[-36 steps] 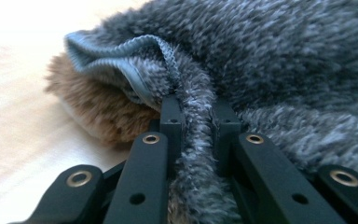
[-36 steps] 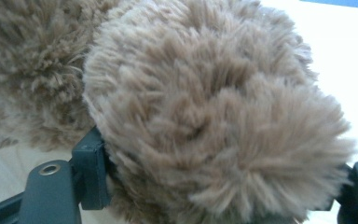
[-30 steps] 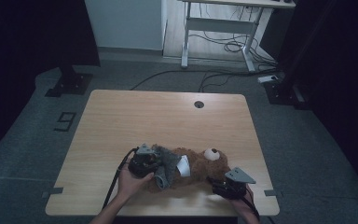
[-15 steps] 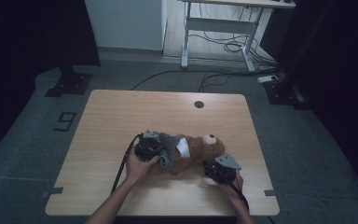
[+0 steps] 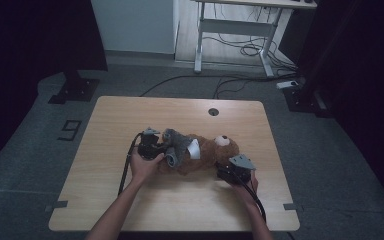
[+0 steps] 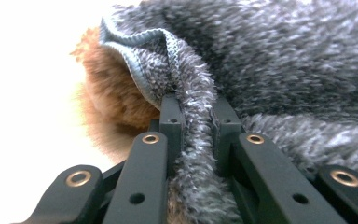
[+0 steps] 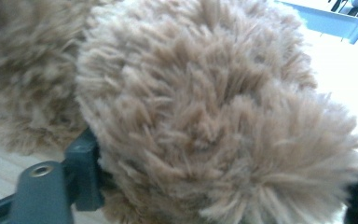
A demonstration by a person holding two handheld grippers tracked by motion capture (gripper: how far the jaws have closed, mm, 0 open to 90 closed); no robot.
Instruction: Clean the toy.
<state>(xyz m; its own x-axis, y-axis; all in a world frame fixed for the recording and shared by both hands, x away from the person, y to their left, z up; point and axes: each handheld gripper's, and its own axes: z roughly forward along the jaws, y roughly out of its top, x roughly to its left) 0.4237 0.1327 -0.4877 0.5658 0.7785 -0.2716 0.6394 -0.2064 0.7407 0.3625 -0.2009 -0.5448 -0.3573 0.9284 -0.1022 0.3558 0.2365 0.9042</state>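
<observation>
A brown teddy bear lies on its side on the wooden table, partly dressed in a grey fleece garment. My left gripper sits at the bear's left end. In the left gripper view it is shut on a fold of the grey fleece, with brown fur behind. My right gripper is at the bear's lower right, below its head. There a fluffy tan limb fills the gap between its jaws. These jaws have just been opening, and fur still touches both.
A round cable hole is in the table's far edge. A white desk frame and loose cables are on the floor beyond. Dark stands flank the table. Bare wood lies to the left and in front of the bear.
Both hands and the bear have moved away from the table's front edge toward its middle. The left gripper has kept its hold on the grey fleece.
</observation>
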